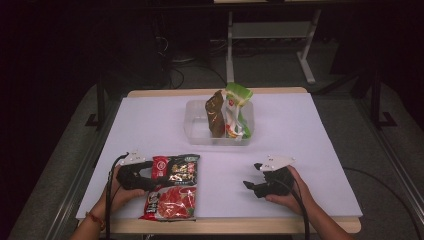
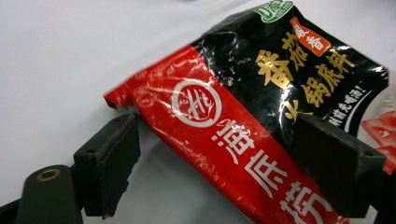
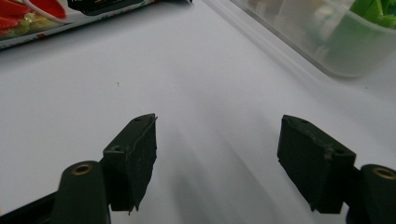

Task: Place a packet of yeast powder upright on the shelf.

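A red and black food packet (image 1: pixel 173 186) lies flat near the table's front left. My left gripper (image 1: pixel 148 179) sits at its left edge, open, jaws straddling the packet's red corner (image 2: pixel 205 126) without closing on it. My right gripper (image 1: pixel 252 176) rests open on the bare white table at the front right, nothing between its jaws (image 3: pixel 217 163). A clear plastic tub (image 1: pixel 195 127) stands mid-table holding a brown packet (image 1: pixel 215 113) and a green and white packet (image 1: pixel 236 110), both upright.
The white tabletop (image 1: pixel 300 140) has free room on the right and far left. The tub's wall (image 3: pixel 327 42) shows at the upper right of the right gripper view. Table legs and cables stand on the dark floor behind.
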The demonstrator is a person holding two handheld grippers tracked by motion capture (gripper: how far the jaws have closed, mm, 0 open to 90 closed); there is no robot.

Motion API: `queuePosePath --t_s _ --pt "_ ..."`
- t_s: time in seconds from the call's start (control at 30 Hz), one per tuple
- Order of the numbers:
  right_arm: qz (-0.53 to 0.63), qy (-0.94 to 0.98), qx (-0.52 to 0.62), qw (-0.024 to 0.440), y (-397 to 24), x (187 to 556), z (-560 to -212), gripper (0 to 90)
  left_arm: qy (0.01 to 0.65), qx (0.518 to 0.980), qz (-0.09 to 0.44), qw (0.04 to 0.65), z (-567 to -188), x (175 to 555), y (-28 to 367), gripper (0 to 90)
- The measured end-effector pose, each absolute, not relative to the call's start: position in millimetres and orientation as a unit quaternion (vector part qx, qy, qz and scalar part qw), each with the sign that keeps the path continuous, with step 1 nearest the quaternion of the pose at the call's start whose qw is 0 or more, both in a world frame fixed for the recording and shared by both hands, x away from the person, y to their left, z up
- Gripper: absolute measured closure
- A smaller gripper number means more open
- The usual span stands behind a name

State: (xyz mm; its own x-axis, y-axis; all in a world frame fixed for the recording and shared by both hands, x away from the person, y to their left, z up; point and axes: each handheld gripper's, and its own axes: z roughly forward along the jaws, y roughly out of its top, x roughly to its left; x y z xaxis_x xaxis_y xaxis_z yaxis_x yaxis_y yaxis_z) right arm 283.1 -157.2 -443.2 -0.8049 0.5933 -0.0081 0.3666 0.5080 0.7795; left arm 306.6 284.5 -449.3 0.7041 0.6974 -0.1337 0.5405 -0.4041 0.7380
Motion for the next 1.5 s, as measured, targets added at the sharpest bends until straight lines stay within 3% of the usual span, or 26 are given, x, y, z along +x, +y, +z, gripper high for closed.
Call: queuePosePath --t_s 0.2,0.43,0.7,0.97,1.2,1.5 --pt "0.418 0.855 0.282 0.124 -152 283 -443 29.4 0.38 0.826 0.069 0.411 -453 306 288 13.3" --pt "0.423 0.861 0.263 0.102 -134 283 -443 39.3 0.364 0.836 0.051 0.408 -451 302 280 12.8" --pt "0.445 0.855 0.258 0.061 -99 284 -440 34.9 0.358 0.84 0.046 0.405 -451 302 274 10.3" --pt "0.439 0.862 0.251 0.032 -53 294 -441 38.2 0.354 0.842 0.045 0.405 -451 304 267 9.6" --pt "0.436 0.863 0.257 0.009 -45 300 -451 45.5 0.341 0.846 0.041 0.409 -452 303 252 8.6" --pt "0.454 0.844 0.283 -0.043 -49 307 -457 39.4 0.325 0.855 0.039 0.401 -452 304 241 8.6"
